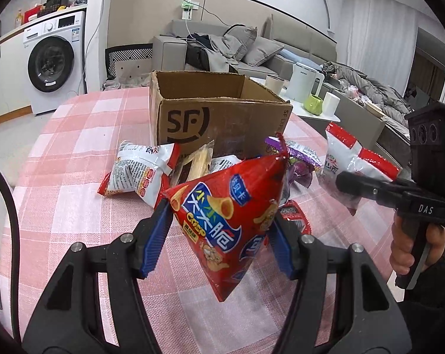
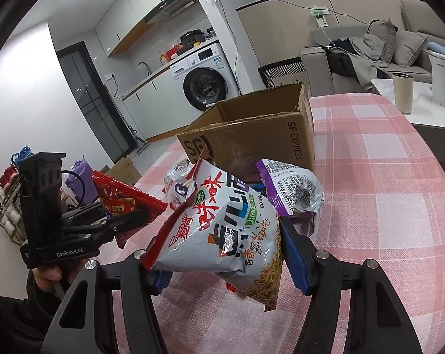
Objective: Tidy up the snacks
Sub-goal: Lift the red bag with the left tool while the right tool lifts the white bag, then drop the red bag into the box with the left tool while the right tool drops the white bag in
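- the left hand-held gripper (image 1: 219,236) is clamped on a red crisp bag (image 1: 228,218), its blue pads pressing the bag's 2 sides; the bag hangs clear of the desk (image 1: 75,147), one corner pointing down.
- the right hand-held gripper (image 2: 222,253) is closed on a white noodle-snack bag (image 2: 222,230), also lifted off the checked cloth, its long axis tilted up toward the box.
- the open cardboard box (image 1: 219,118) stands straight ahead of both grippers, beyond the heap of loose packets; its mouth faces up and its near wall is the edge to clear.
- from the left wrist view the box lies dead ahead and slightly above the red bag; from the right wrist view it sits ahead and a little left, so neither hand looks clearly nearer.
- loose packets remain between grippers and box: a white-and-red packet (image 1: 139,174), a purple packet (image 2: 290,188), and others touching the box's near wall.
- the 2 grippers sit side by side, near each other; going in together could crowd the opening.
- the box interior looks empty, though its floor is hidden.
- bare cloth lies open on both sides of the box.
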{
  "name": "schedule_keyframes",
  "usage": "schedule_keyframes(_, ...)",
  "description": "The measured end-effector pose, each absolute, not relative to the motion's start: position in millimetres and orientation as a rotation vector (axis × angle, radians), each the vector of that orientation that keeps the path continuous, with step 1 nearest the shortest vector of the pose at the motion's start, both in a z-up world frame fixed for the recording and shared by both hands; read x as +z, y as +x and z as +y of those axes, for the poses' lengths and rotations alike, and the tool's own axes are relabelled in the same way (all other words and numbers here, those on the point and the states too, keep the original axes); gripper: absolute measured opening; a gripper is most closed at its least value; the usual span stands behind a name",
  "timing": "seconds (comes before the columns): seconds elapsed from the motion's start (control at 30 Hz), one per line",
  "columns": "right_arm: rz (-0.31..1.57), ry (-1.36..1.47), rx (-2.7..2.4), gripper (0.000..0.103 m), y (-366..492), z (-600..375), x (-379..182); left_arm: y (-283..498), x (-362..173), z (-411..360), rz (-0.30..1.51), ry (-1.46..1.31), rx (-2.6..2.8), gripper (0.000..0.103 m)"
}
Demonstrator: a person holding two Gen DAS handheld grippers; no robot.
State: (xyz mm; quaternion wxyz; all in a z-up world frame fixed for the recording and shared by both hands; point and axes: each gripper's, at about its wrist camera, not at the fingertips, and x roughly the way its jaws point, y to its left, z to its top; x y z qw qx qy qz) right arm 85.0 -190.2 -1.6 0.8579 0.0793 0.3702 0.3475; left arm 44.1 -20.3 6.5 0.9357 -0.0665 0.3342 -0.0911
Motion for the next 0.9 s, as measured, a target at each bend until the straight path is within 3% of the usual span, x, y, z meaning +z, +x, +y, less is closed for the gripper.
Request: schedule_keyframes(0.9,0.694,0.116,0.718,0.064,88.5,-177.3,41.1,44.6,41.2,-20.2,0.625,-0.14,-0.18,0.06)
